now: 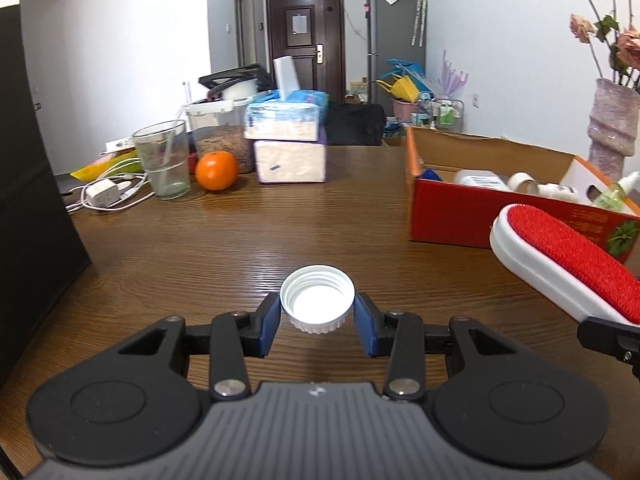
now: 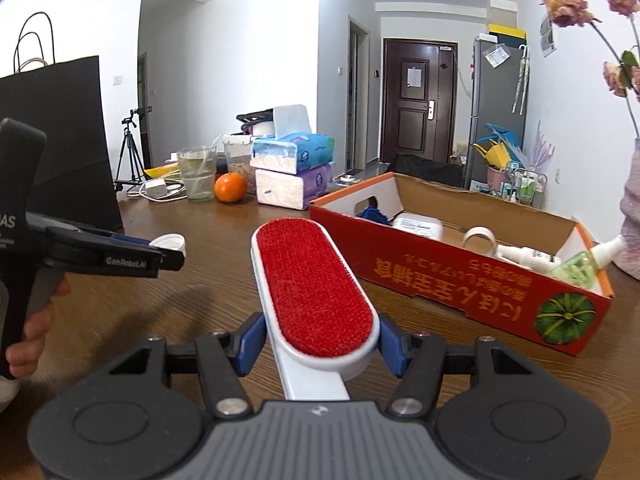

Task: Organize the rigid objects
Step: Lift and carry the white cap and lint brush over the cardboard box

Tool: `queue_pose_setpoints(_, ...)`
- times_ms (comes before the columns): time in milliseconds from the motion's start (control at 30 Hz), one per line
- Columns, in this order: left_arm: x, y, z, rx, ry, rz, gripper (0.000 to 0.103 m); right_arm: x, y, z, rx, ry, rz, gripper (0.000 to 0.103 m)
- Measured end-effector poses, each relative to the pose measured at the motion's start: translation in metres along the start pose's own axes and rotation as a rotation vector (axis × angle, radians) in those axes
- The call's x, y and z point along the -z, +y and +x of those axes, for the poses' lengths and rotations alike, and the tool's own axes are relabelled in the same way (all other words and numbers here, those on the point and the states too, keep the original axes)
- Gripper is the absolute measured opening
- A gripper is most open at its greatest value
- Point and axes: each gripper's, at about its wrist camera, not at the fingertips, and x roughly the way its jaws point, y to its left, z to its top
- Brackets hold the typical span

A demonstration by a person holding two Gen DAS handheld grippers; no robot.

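Note:
My left gripper (image 1: 317, 316) is shut on a white screw cap (image 1: 317, 298), held open side up above the wooden table (image 1: 240, 236); the cap (image 2: 170, 243) and the left gripper (image 2: 176, 254) also show in the right wrist view. My right gripper (image 2: 320, 340) is shut on a white lint brush with a red pad (image 2: 310, 284), held above the table; the brush (image 1: 568, 264) also shows in the left wrist view. A red cardboard box (image 2: 440, 280) (image 1: 448, 216) stands to the right, holding a tape roll (image 2: 478, 236), bottles and a blue cloth.
At the back of the table stand a glass of water (image 1: 164, 160), an orange (image 1: 216, 170), stacked tissue packs (image 1: 290, 140), a charger with cable (image 1: 102, 194) and a food container. A black paper bag (image 2: 60, 140) stands at the left. A vase with flowers (image 1: 612, 120) is at the far right.

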Motion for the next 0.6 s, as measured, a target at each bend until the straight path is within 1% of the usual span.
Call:
queue_pose_setpoints(367, -0.003, -0.047, -0.010, 0.068, 0.007, 0.024, 0.041, 0.001, -0.021, -0.034, 0.062, -0.013, 0.022, 0.059)
queue_pose_setpoints(600, -0.017, -0.079, -0.017, 0.098, -0.010, 0.054, 0.041, -0.003, -0.035, -0.048, 0.106, -0.026, 0.039, 0.059)
